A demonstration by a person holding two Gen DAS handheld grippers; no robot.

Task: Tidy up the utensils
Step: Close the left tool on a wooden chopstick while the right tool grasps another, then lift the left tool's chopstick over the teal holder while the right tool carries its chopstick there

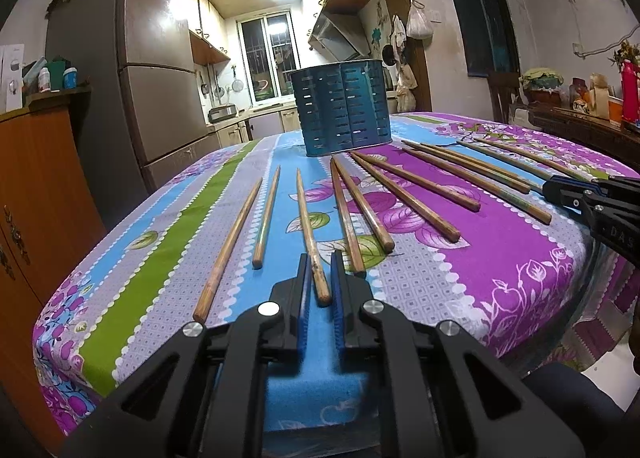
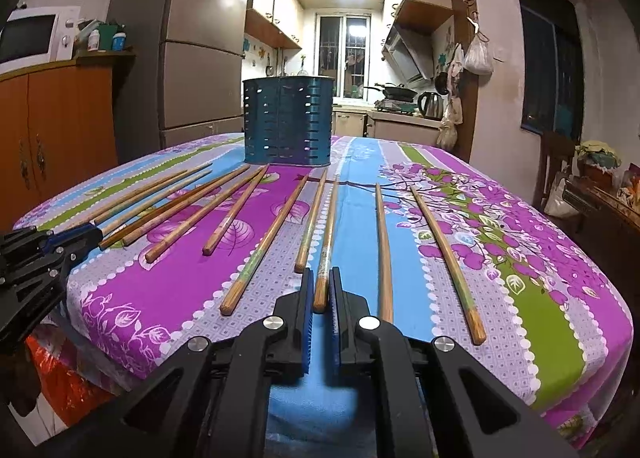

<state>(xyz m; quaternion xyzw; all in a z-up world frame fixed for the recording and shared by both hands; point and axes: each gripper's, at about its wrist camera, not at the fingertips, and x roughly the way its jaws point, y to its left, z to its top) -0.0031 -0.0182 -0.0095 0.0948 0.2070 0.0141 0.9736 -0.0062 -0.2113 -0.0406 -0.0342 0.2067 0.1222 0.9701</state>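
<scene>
Wooden chopsticks (image 1: 308,230) fan before slotted blue holder (image 1: 342,108); left gripper (image 1: 320,274) and right gripper (image 2: 319,290) each straddle one chopstick end, grip uncertain; only right view shows microwave (image 2: 30,38).

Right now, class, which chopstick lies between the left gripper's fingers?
The third chopstick from the left; its near end sits between the left gripper fingers, unlike its neighbours.

Right tool (image 2: 320,294) astride chopstick (image 2: 326,242), perforated holder (image 2: 287,122) beyond.
</scene>
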